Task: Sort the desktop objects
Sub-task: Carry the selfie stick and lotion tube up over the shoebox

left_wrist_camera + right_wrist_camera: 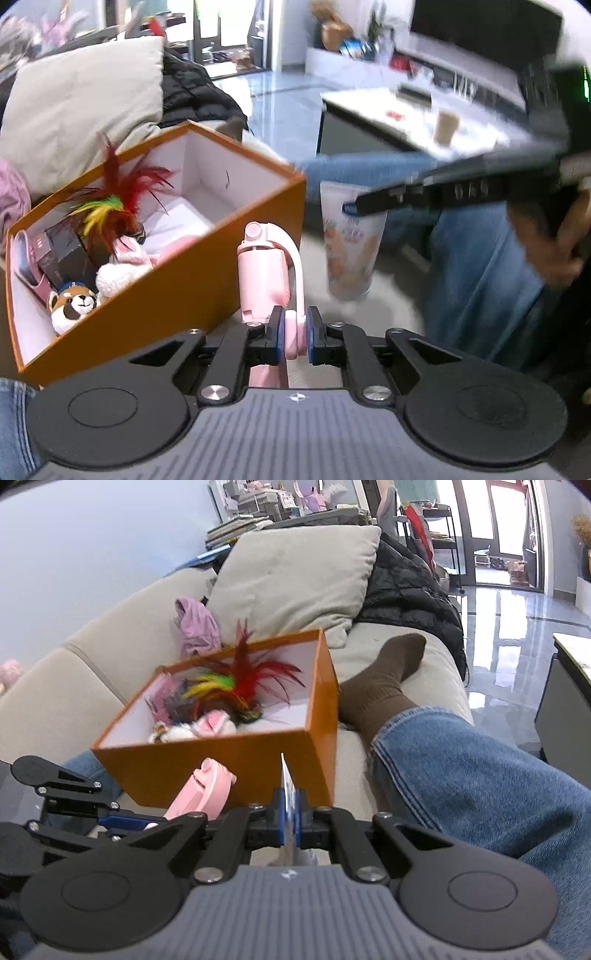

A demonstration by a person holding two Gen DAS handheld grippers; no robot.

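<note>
My left gripper is shut on the curved handle of a pink handheld gadget, which stands upright just in front of the orange box. The box holds a red, yellow and green feather toy, a raccoon plush and other small items. My right gripper is shut on the flat crimped end of a white printed tube. In the left wrist view the tube hangs cap down from the right gripper, to the right of the box. The right wrist view shows the pink gadget at lower left.
The box sits on a beige sofa with a grey cushion and black jacket behind it. A person's jeans leg and brown-socked foot lie to its right. A low table with a cup stands beyond.
</note>
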